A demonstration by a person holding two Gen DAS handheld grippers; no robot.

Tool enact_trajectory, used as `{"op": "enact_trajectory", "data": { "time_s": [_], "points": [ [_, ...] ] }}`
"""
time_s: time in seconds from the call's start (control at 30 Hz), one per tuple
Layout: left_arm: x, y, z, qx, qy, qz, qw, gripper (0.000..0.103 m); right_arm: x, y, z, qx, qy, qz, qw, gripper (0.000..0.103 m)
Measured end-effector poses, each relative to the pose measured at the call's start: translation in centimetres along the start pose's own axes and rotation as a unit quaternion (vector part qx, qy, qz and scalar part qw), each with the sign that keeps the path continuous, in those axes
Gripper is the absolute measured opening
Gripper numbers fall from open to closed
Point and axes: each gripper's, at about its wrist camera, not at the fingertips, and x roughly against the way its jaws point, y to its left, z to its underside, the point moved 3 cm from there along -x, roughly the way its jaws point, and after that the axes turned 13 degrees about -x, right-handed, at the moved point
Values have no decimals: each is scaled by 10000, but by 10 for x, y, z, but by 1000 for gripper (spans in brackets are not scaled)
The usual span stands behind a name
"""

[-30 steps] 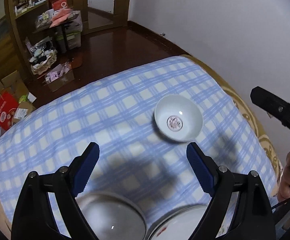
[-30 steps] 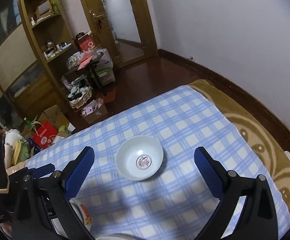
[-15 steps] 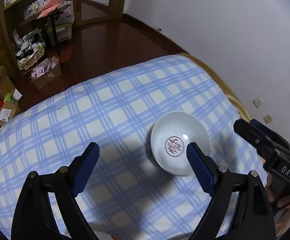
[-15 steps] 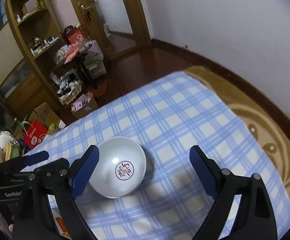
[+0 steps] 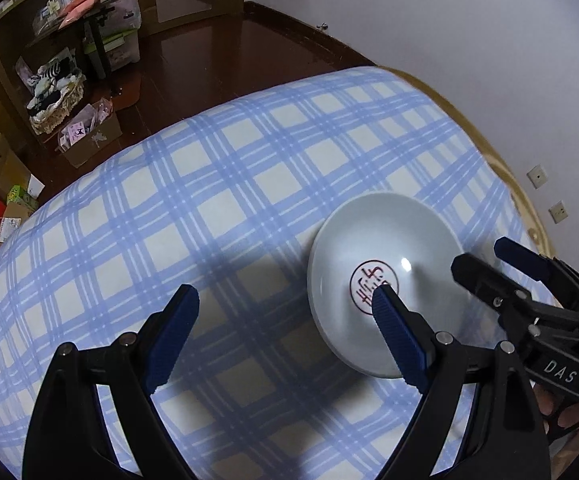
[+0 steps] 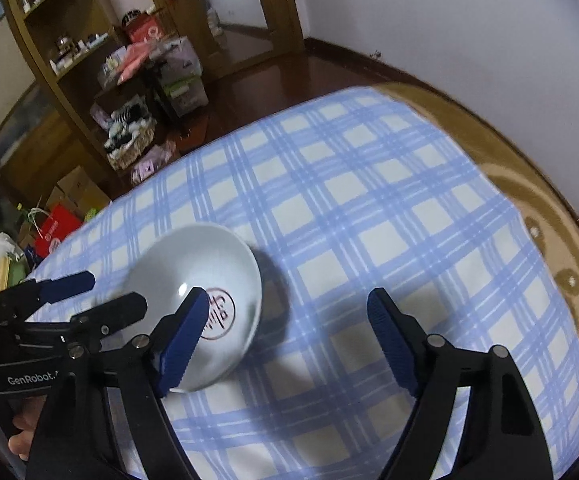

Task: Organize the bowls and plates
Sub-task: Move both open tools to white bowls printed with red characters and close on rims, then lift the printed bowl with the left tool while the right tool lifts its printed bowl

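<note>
A white bowl [image 5: 385, 292] with a red seal mark in its bottom stands alone on the blue checked cloth [image 5: 225, 216] of the table, upright, near the far right part of the cloth as the left camera sees it. The left tongs [image 5: 285, 320] are open wide and hold nothing; their right finger [image 5: 395, 336] lies over the bowl's inside in the picture, and the left finger is over bare cloth. So the bowl lies to the right of the left tongs' middle line. The right tongs [image 6: 289, 324] are open too and empty; for them the bowl [image 6: 197, 276] lies to the left, with their left finger [image 6: 183, 332] over the near rim. The bowl is round, so no long axis matters. Both tongs look about equally near; I cannot tell if any finger touches the bowl.
</note>
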Motion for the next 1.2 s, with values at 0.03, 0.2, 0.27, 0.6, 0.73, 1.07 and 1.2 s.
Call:
{"op": "enact_trajectory", "data": {
  "time_s": [0.03, 0.2, 0.27, 0.6, 0.73, 1.07, 1.2],
  "points": [
    [-2, -1, 0, -16, 27, -13, 10000, 76, -3, 0, 2, -8, 55, 19, 10000, 85],
    [-6, 1, 4, 24, 49, -291, 9996, 53, -15, -1, 7, -75, 298, 53, 9995, 73],
    [-7, 3, 7, 24, 38, -315, 9995, 51, -19, -2, 10, -133, 348, 101, 9993, 71],
    [-22, -23, 4, -263, 149, -273, 9992, 14, -28, 9, 18, -73, 626, -283, 9976, 20],
    [-16, -34, 5, -343, 7, -482, 9982, 11, -25, 17, 23, 236, 531, -44, 9983, 14],
    [15, -26, 22, 100, -45, -273, 9996, 10, 1, 27, 23, 76, 473, -246, 9985, 12],
    [42, -21, 33, 375, -197, -71, 9991, 10, 21, 35, 24, 78, 408, -395, 9984, 11]
  ]
}}
